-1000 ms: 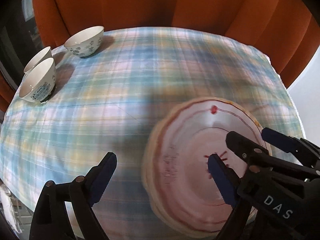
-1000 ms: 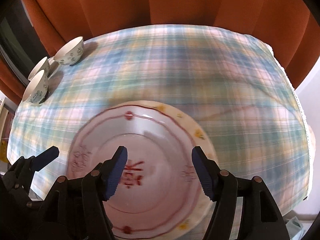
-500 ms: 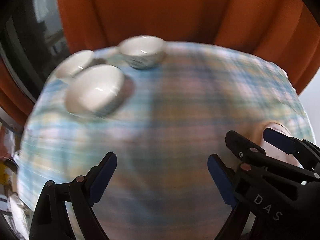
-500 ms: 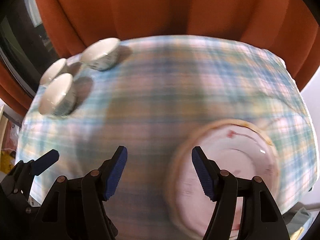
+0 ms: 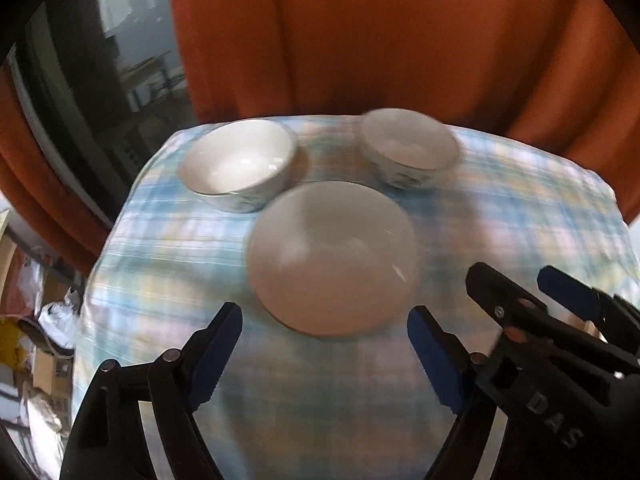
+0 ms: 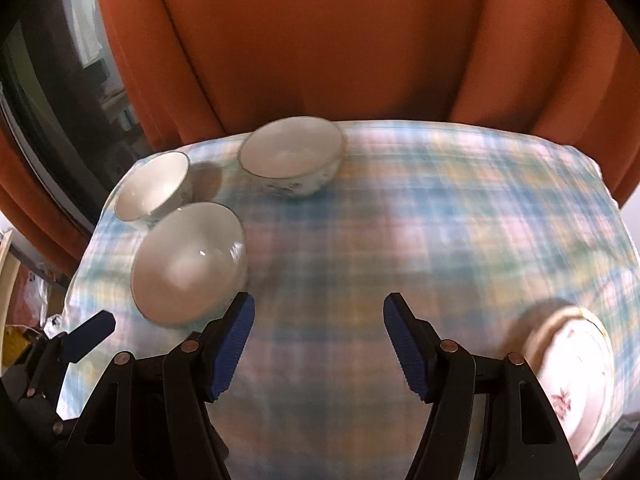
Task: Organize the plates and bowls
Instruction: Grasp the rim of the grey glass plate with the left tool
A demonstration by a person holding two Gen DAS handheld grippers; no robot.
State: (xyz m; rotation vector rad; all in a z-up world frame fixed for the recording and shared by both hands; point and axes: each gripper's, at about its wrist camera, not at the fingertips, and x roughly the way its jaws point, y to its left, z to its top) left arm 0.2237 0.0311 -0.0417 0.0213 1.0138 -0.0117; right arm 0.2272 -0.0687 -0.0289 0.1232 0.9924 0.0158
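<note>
Left wrist view: my left fingers spread wide, just been narrowing, nothing between them, nearest bowl just ahead on the checked tabletop. Right fingers apart, empty; plate stack off to their right

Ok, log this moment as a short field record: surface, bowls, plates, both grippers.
surface: table under a plaid cloth, orange curtain behind
bowls: three white bowls, upright and empty; nearest bowl, far left bowl, far right bowl
plates: stack of plates with a red pattern at the right edge of the right wrist view
left gripper: empty, jaws have just been closing a little, nearest bowl just ahead of them
right gripper: open, empty, over bare cloth
</note>
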